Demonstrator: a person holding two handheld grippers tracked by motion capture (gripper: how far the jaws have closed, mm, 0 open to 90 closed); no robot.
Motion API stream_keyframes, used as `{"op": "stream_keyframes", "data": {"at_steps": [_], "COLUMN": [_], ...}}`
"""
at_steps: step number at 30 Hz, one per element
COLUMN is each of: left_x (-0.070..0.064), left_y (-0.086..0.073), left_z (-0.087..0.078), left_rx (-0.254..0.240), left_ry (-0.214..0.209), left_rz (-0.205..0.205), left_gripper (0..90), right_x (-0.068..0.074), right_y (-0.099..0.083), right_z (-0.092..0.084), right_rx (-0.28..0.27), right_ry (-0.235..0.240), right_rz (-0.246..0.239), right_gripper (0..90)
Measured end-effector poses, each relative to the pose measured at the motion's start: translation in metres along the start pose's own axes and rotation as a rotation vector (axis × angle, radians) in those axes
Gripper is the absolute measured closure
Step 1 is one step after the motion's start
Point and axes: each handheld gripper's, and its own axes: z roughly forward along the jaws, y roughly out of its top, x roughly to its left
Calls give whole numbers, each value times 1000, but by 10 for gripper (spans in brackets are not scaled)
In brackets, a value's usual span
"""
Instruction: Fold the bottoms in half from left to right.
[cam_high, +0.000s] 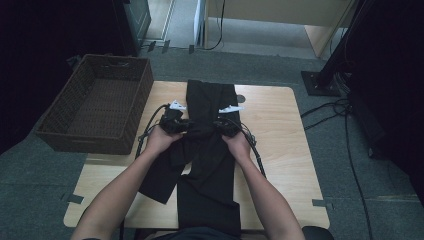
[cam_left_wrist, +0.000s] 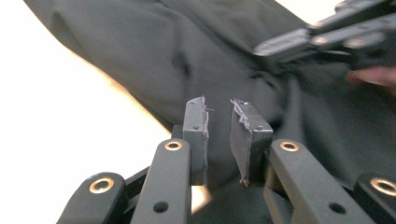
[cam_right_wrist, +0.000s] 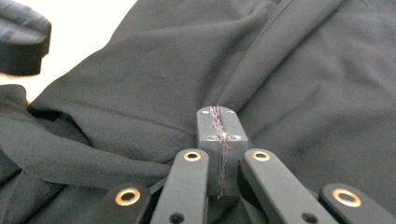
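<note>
Far left: a woven brown basket (cam_high: 85, 140), standing at the left edge of the wooden table (cam_high: 280, 130), well apart from the work.

Next, the left gripper (cam_high: 174, 122), held in the left hand (cam_high: 159, 140) at the left edge of the black trousers (cam_high: 207, 170). In the left gripper view, pads (cam_left_wrist: 196, 126) standing slightly apart, released, with dark cloth showing through the gap but nothing pressed between them.

In the middle, the trousers themselves: laid flat on the table, long axis running from the near edge straight away to the far edge, one loose flap spilling off to the near left. Bunched and creased across the width just where both grippers meet it.

Right of that, the right gripper (cam_high: 227, 125) in the right hand (cam_high: 239, 145), at the opposite edge of the garment and level with its partner. In the right gripper view, pads (cam_right_wrist: 208, 128) clenched fully together, tips buried against a raised fold of the cloth; looks like a pinch on that fold, though too dark to tell for certain.

Judging by this: a crosswise fold in hand. Cloth lying directly ahead of and under both sets of fingers, both hands equally near, so the coming move likely hinges on the left pads closing on their edge to match the right.
</note>
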Motion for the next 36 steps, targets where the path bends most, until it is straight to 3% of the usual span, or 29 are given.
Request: {"op": "stream_keyframes", "data": {"at_steps": [3,5,8,10,19,25,28,31,33,36], "left_x": [7,13,20,22,27,27,29,28,28,28], "left_y": [5,9,13,12,7,7,6,6,6,6], "left_z": [9,18,36,42,51,50,50,50,51,51], "left_rx": [-9,16,54,50,65,84,88,87,84,84], "left_ry": [4,2,14,22,12,14,3,4,3,9], "left_rz": [0,8,10,18,4,2,-12,-4,-12,-10], "left_gripper": [760,760,761,763,785,795,781,784,786,783], "right_x": [-4,-6,-7,-8,-25,-38,-41,-39,-30,-10], "right_y": [-2,-3,-4,-4,-4,-4,-9,-9,-4,2], "right_z": [-3,-6,-10,-12,-28,-36,-31,-36,-41,-42], "right_rx": [-7,-20,-28,-26,-31,-27,10,-30,-74,-128], "right_ry": [1,13,16,13,-5,-47,-131,-97,-79,-11], "right_rz": [10,33,26,22,-2,-31,-26,3,-19,-60], "right_gripper": [900,900,900,900,900,900,866,800,758,686]}}
